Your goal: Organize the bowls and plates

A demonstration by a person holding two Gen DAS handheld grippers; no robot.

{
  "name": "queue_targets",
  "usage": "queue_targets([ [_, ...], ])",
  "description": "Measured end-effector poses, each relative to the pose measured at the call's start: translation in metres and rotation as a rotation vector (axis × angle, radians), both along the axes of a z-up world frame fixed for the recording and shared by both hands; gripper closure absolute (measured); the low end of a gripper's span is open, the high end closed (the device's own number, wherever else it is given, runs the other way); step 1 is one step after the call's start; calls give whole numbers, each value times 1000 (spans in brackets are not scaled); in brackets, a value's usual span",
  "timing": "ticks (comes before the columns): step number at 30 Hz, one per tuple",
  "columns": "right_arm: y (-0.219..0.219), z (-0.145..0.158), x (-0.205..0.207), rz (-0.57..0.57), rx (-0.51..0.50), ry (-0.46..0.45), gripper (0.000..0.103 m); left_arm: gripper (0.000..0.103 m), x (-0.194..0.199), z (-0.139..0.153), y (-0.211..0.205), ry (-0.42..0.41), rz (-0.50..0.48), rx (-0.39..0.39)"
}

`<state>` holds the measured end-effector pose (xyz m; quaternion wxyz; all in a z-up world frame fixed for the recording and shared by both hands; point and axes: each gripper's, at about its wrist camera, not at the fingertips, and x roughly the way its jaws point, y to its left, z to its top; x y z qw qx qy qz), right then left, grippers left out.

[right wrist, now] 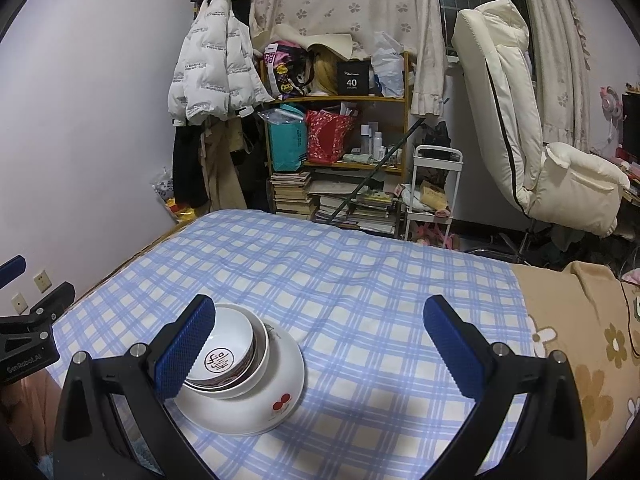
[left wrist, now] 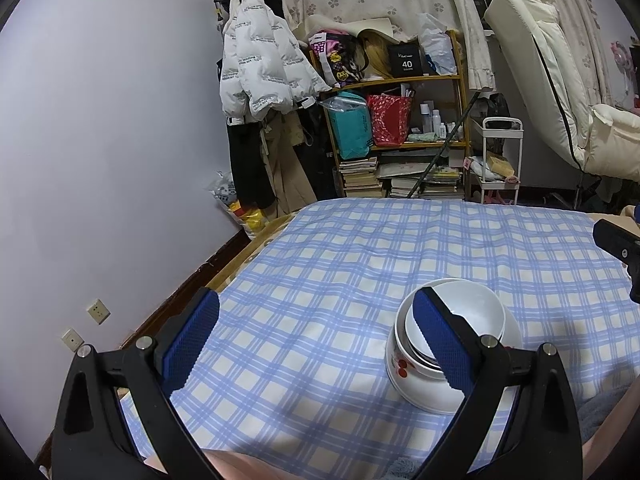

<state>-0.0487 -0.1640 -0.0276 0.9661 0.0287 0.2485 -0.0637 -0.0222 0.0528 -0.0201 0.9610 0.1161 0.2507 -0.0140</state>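
Fingers on both our left gripper (left wrist: 316, 344) and right gripper (right wrist: 320, 348) spread wide, holding nothing. We see the stack of bowls (right wrist: 244, 376) nested on the checked sheet (right wrist: 360, 280) of the bed, between them.

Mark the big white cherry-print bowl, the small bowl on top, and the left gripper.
Large white cherry-print bowl (right wrist: 260, 408): right wrist view, outer wall.
Small white bowl with round emblem (right wrist: 228, 344): right wrist view, inside.
Left gripper (left wrist: 316, 344): left wrist view, between fingertips.
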Motion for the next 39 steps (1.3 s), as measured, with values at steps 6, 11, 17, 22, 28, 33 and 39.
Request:
queue_targets([
  [6,0,0,0,-1,-1,-2,0,7,0,1,1,0,-4,1],
  [11,0,0,0,-2,1,0,0,7,0,4,1,-11,4,12],
  [17,-1,0,0,-1,0,1,0,7,1,5,1,-9,-3,13],
  [22,-2,0,0,-1,0,0,0,7,0,5,0,-10,-1,13],
  [28,-3,0,1,0,1,1,0,7,-1,5,-1,-12,-4,14],
  [33,-2,1,0,-1,1,1,0,7,-1,5,-1,-11,-3,13],
  [39,-3,1,0,0,1,1,0,7,-1,5,-1,-13,-4,14],
])
